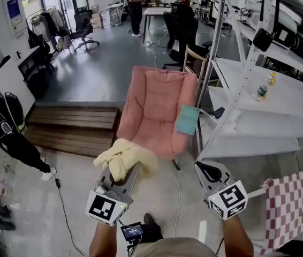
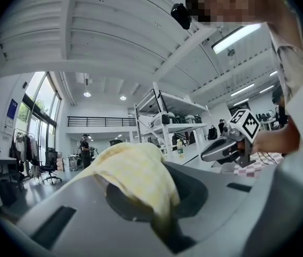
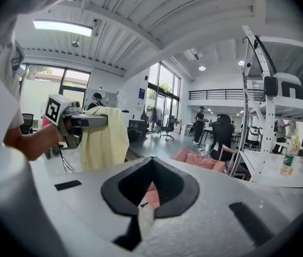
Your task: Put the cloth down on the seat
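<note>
A pale yellow cloth (image 1: 122,157) hangs in a bunch from my left gripper (image 1: 120,169), whose jaws are shut on it. In the left gripper view the cloth (image 2: 135,175) drapes over the jaw recess and hides the fingertips. The pink padded chair (image 1: 159,111) stands just ahead, and the cloth hangs in front of its seat's near left corner. My right gripper (image 1: 209,171) is held to the right of the chair's front, shut, with nothing in it. The right gripper view shows the cloth (image 3: 104,138), the left gripper (image 3: 90,121) and part of the chair (image 3: 199,162).
A teal pad (image 1: 187,120) leans on the chair's right arm. White shelving (image 1: 258,116) with a bottle (image 1: 262,91) stands close on the right. A wooden platform (image 1: 71,125) lies left of the chair. A red-checked cloth (image 1: 290,205) hangs at lower right. A cable (image 1: 60,197) crosses the floor.
</note>
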`<action>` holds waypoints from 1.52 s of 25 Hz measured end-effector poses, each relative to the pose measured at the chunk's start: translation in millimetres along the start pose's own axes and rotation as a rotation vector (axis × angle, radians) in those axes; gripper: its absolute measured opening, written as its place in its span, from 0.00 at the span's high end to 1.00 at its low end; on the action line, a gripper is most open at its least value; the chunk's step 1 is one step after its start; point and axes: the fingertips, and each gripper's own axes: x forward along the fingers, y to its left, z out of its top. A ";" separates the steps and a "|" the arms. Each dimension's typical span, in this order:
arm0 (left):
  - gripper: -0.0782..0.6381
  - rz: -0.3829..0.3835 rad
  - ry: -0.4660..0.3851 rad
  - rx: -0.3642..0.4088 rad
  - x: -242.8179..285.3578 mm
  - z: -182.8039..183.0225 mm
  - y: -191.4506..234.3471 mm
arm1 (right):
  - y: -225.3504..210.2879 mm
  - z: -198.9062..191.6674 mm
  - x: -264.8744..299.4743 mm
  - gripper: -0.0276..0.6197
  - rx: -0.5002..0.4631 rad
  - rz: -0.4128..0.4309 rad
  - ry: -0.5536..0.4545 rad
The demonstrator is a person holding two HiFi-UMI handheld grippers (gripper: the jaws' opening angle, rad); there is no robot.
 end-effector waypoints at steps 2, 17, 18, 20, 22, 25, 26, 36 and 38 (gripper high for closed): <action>0.85 0.001 0.011 0.012 11.8 -4.9 16.1 | -9.4 -0.3 23.1 0.97 0.018 -0.002 -0.011; 0.85 -0.057 0.036 0.090 58.6 -21.3 141.2 | -33.5 38.7 173.9 0.97 0.009 -0.015 0.008; 0.85 -0.064 0.040 0.120 60.4 -17.7 143.4 | -35.6 45.8 178.6 0.97 -0.011 -0.013 0.008; 0.85 -0.075 0.051 0.176 65.9 -12.2 148.5 | -45.2 60.2 188.7 0.97 -0.042 -0.020 -0.007; 0.85 -0.077 0.063 0.210 74.0 -11.2 155.3 | -58.1 69.5 201.3 0.97 -0.053 -0.027 -0.031; 0.85 -0.063 0.079 0.240 89.9 -13.2 171.9 | -77.4 75.4 228.8 0.97 -0.056 -0.016 -0.058; 0.85 -0.053 0.084 0.248 96.6 -14.4 179.6 | -84.3 76.8 240.2 0.97 -0.058 -0.008 -0.066; 0.85 0.057 0.122 0.236 211.5 -55.3 278.0 | -176.2 77.0 375.5 0.97 -0.086 0.088 -0.107; 0.85 0.047 0.122 0.230 231.1 -62.8 289.9 | -190.5 73.3 396.2 0.97 -0.086 0.093 -0.094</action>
